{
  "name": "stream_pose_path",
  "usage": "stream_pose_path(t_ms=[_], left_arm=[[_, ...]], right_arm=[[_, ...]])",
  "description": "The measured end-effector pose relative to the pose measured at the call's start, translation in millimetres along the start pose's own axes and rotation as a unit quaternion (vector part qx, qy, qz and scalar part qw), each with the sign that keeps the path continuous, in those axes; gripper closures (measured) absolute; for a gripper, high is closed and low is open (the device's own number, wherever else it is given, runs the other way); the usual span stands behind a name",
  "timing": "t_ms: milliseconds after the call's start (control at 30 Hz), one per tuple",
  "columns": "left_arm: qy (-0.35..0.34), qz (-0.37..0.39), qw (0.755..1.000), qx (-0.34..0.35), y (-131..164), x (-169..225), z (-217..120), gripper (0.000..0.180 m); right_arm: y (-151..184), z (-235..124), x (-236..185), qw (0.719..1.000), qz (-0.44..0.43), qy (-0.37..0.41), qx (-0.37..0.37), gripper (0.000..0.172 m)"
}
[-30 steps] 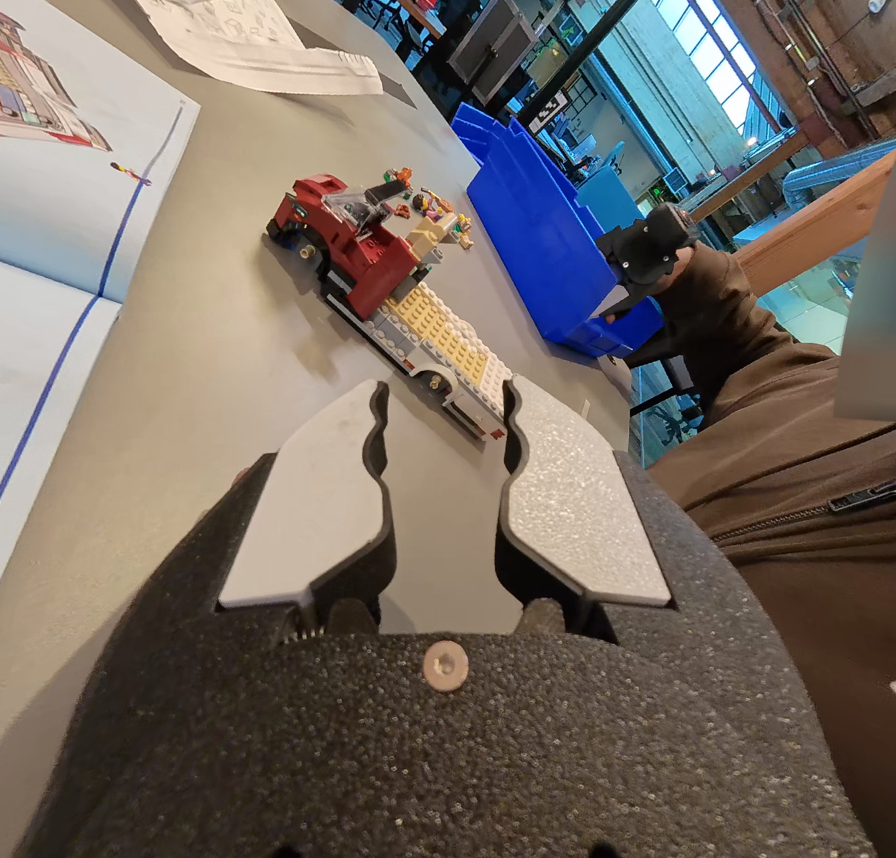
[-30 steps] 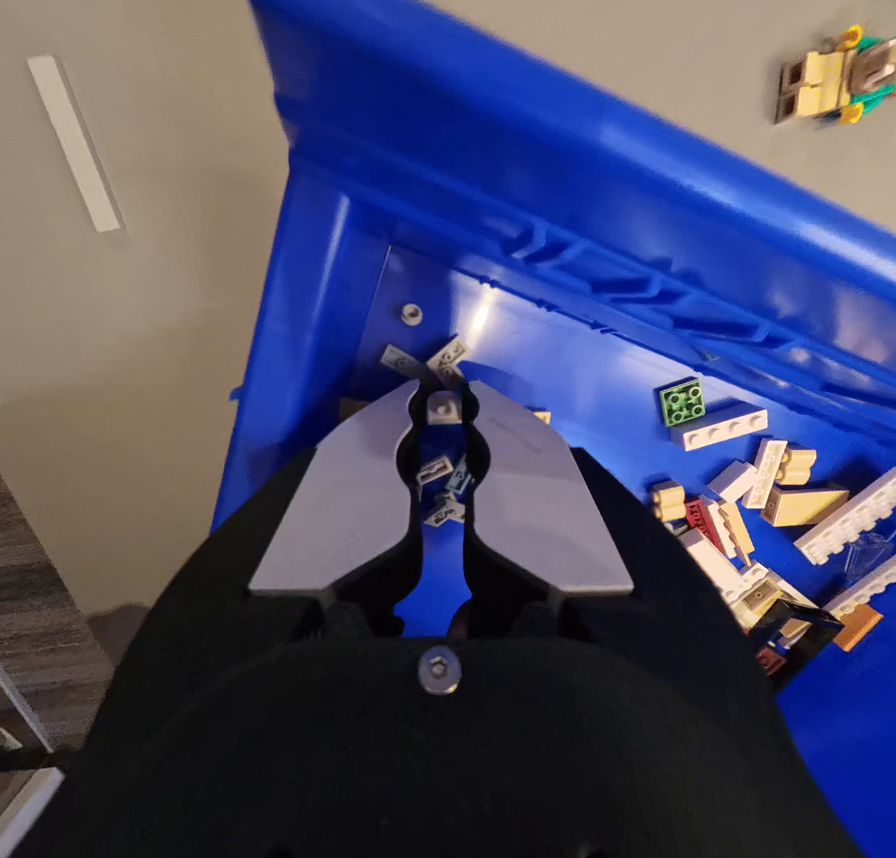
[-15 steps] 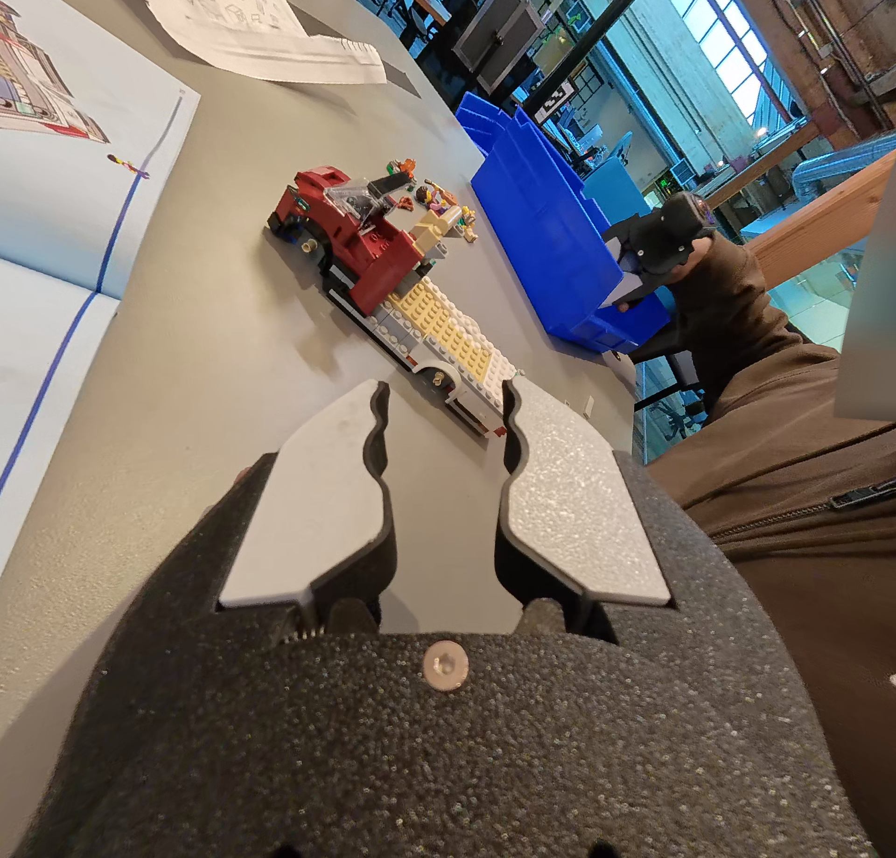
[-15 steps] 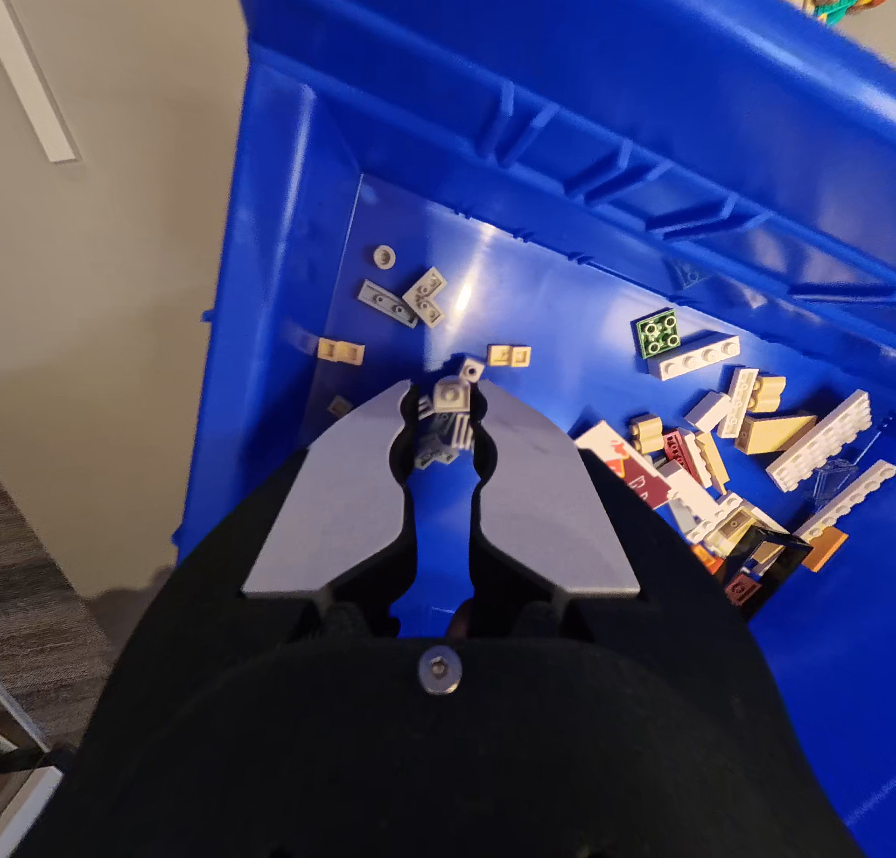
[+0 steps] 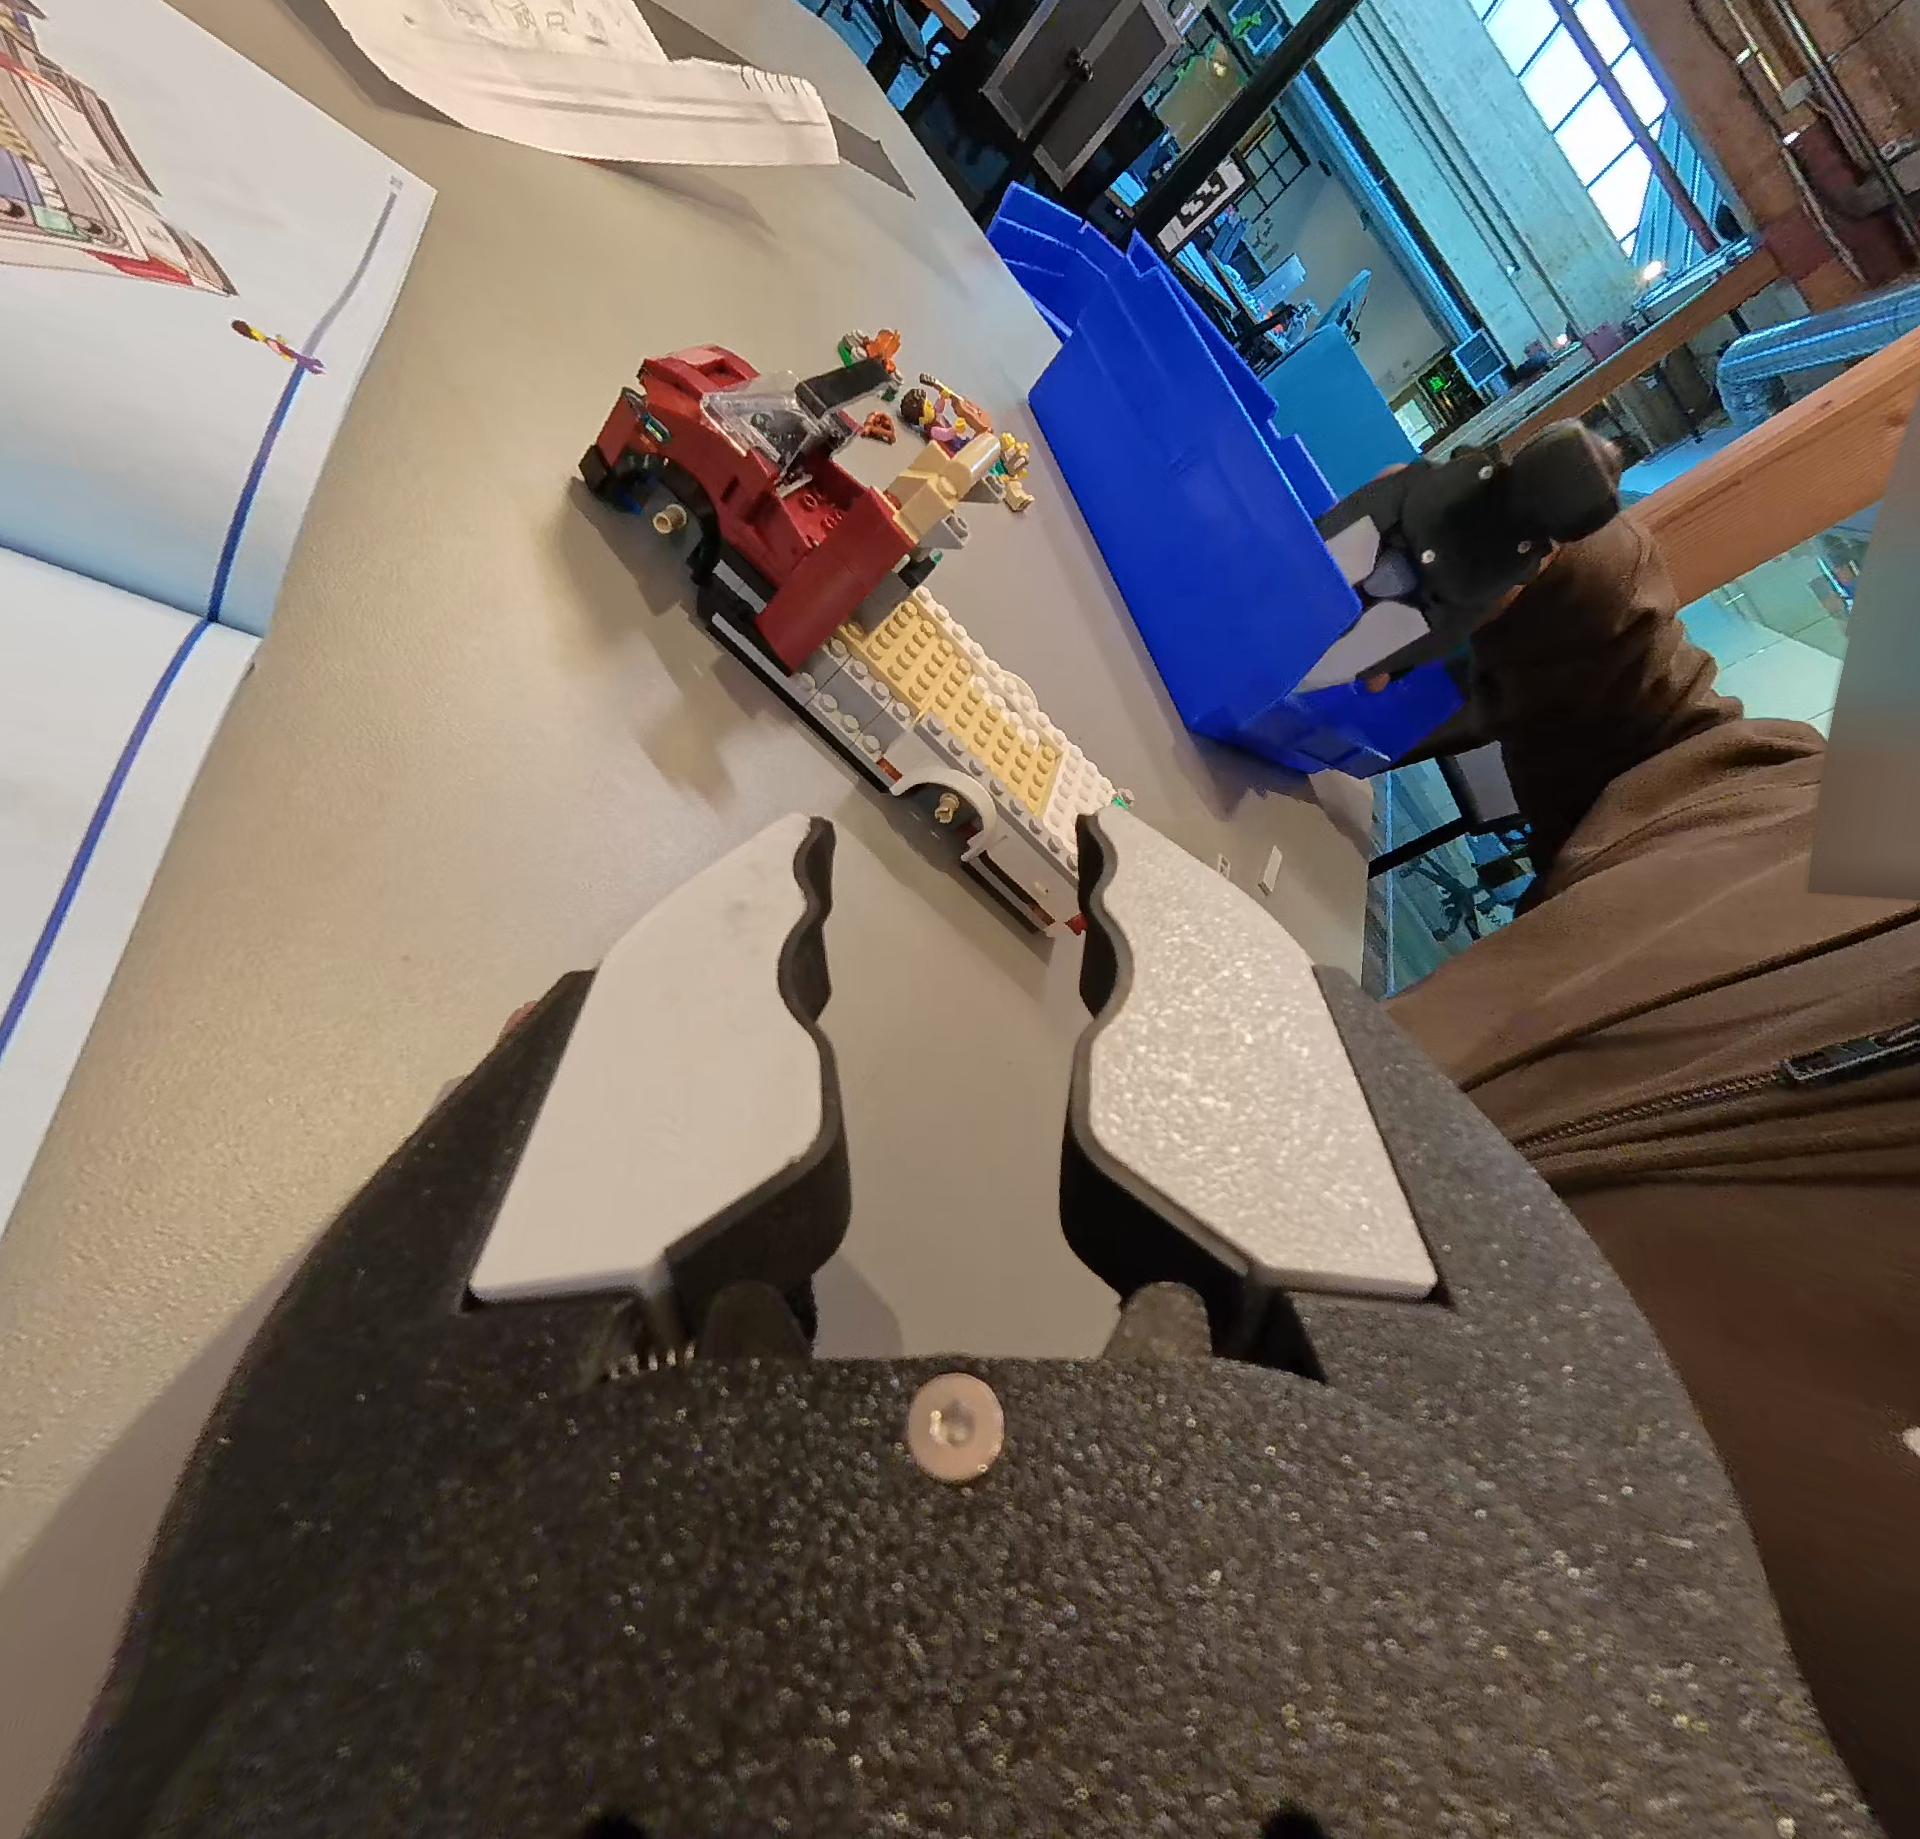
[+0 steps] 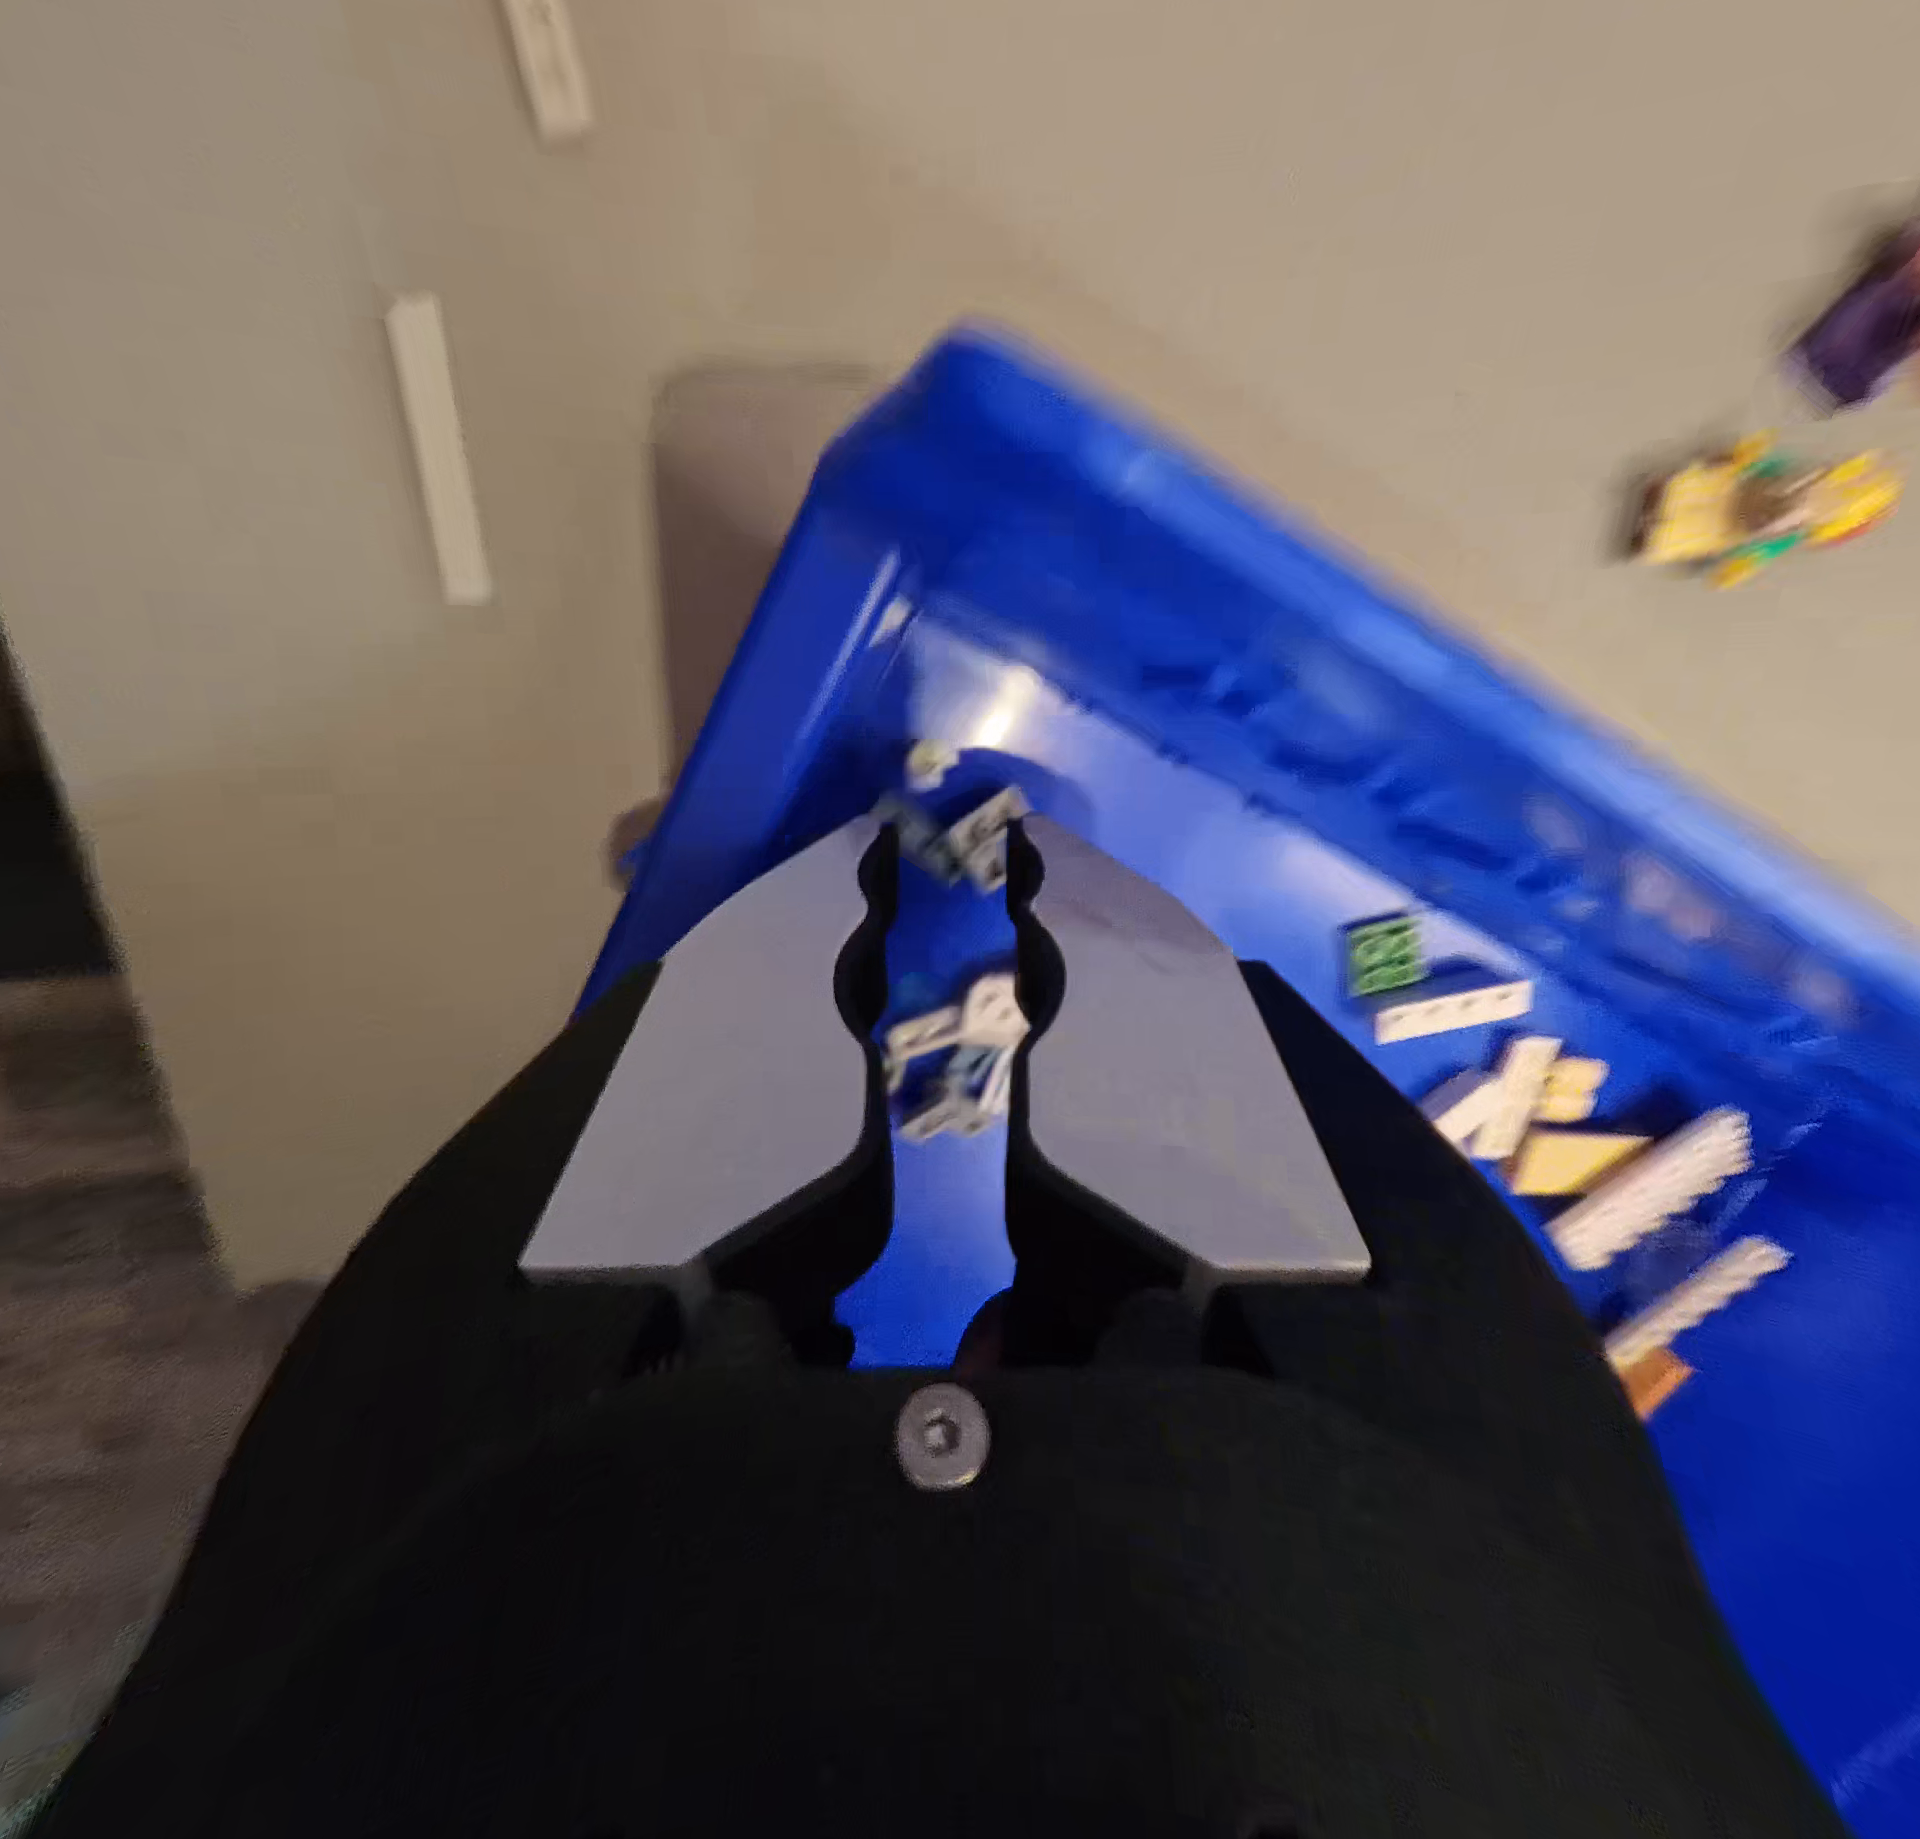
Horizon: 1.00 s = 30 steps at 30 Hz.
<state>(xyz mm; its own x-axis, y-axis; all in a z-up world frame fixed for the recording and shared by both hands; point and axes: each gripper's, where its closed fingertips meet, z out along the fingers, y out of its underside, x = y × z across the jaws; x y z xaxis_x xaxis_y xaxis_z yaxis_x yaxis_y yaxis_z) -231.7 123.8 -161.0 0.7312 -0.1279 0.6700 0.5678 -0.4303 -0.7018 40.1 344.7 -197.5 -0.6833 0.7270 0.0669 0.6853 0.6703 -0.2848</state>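
Left gripper (image 5: 951, 839) just sits open and empty on the table (image 5: 436, 750) by the brick truck (image 5: 831, 605), while the right gripper (image 6: 948, 839) hovers part-open, nothing gripped, over loose bricks (image 6: 951, 1057) corralled in the blue bin (image 6: 1351, 709).

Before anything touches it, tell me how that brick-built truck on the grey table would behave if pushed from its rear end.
The brick-built truck would probably slide stiffly as one piece: its long base lies flat on the grey table. No wheels show on its bare axle pins, so rolling seems unlikely. The small parts stacked on the cab might snap off.
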Motion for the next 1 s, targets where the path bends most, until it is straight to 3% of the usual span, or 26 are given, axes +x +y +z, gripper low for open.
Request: stream_pose_path(t_ms=[67, 100, 267, 400, 533, 633, 767, 1000], left_arm=[[-0.002, 0.002, 1.000, 0.001, 0, 0, 0, 0.134], [-0.002, 0.004, 1.000, 0.002, 0, 0, 0, 0.134], [-0.001, 0.004, 1.000, 0.005, -1, 0, -1, 0.134], [-0.001, 0.004, 1.000, 0.008, -1, 1, -2, 0.135], [0.003, -0.003, 1.000, 0.002, -1, 0, 0, 0.134], [0.003, -0.005, 1.000, -0.002, 0, 0, 0, 0.134], [0.002, -0.006, 1.000, -0.006, 1, -1, 1, 0.134], [-0.005, 0.001, 1.000, -0.008, 2, -1, 2, 0.135]], right_arm=[[-17, -3, 21, 0.998, -0.013, 0.053, 0.023, 0.151], [-20, -5, 31, 0.997, -0.018, 0.069, 0.025, 0.159], [-29, -29, 87, 0.983, 0.028, 0.160, 0.079, 0.149], [32, -52, 113, 0.979, 0.038, 0.201, -0.017, 0.148], [103, -77, 106, 0.975, 0.084, 0.170, -0.112, 0.148], [137, -95, 101, 0.968, 0.112, 0.166, -0.154, 0.149], [155, -106, 103, 0.962, 0.135, 0.173, -0.165, 0.149], [155, -90, 102, 0.964, 0.123, 0.151, -0.182, 0.149]])
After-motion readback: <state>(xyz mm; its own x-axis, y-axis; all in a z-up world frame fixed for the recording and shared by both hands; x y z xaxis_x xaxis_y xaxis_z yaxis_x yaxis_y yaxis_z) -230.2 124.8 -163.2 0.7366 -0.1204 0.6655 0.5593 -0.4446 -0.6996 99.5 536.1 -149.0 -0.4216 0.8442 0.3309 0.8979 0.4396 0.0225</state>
